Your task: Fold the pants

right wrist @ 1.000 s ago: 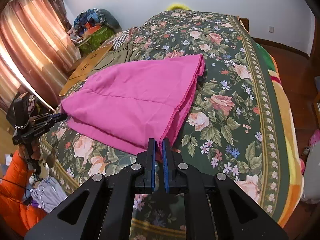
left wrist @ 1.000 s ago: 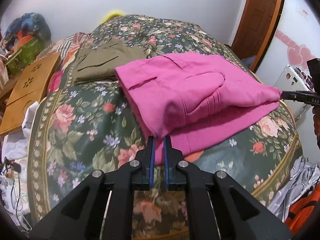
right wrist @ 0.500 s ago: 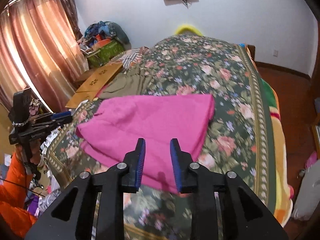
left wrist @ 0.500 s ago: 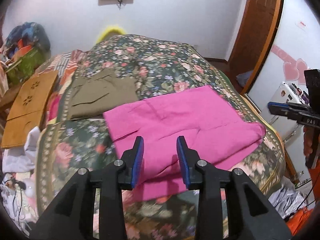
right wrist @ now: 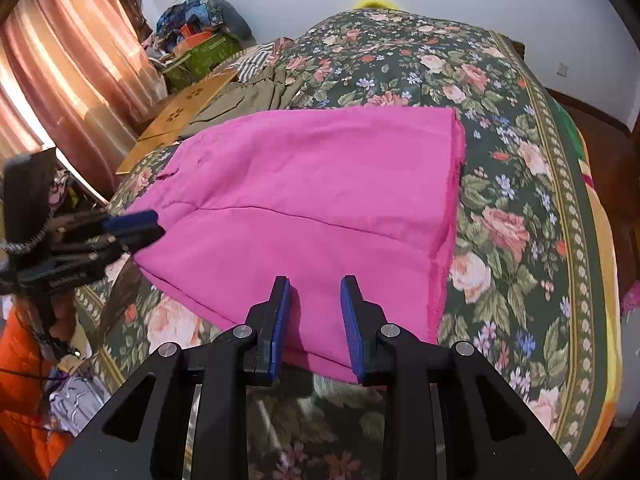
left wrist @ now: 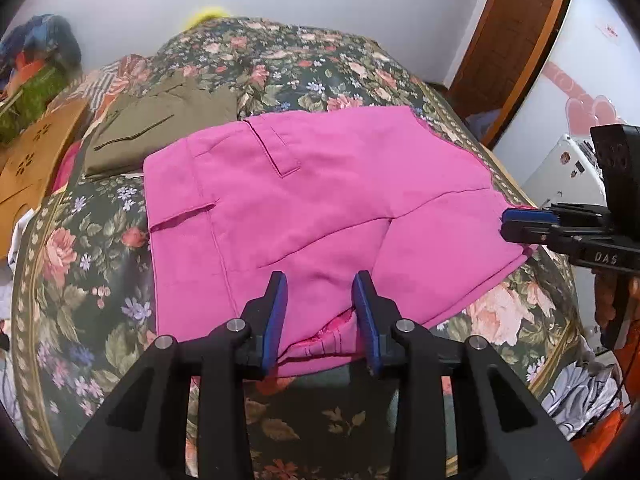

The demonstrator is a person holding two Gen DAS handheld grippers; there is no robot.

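1. Left gripper (left wrist: 320, 312): nearest in the left wrist view, blue-padded fingers (left wrist: 276, 320) spread apart with nothing pinched; the near edge of the pink pants shows between and beneath them.
2. Right gripper (right wrist: 314, 312): nearest in the right wrist view, fingers likewise parted and empty, poised over the pants' near edge. It also shows at the right edge of the left wrist view.
3. Pink pants (left wrist: 312, 208): folded into a flat stack on the near part of the bed, long axis running left to right across it. The left wrist view shows the pocket and waistband at the left end; the right wrist view shows the raw leg hems at the right end.
4. Bed (right wrist: 516, 184): floral-print cover, stretching from near to far.
5. Olive garment (left wrist: 160, 128): folded, just beyond the pants' far left corner.
6. Wooden board (left wrist: 36, 160): left of the bed.
7. Curtain (right wrist: 60, 68): far left, seen only in the right wrist view.
8. Wooden door (left wrist: 516, 40): far right, seen only in the left wrist view.
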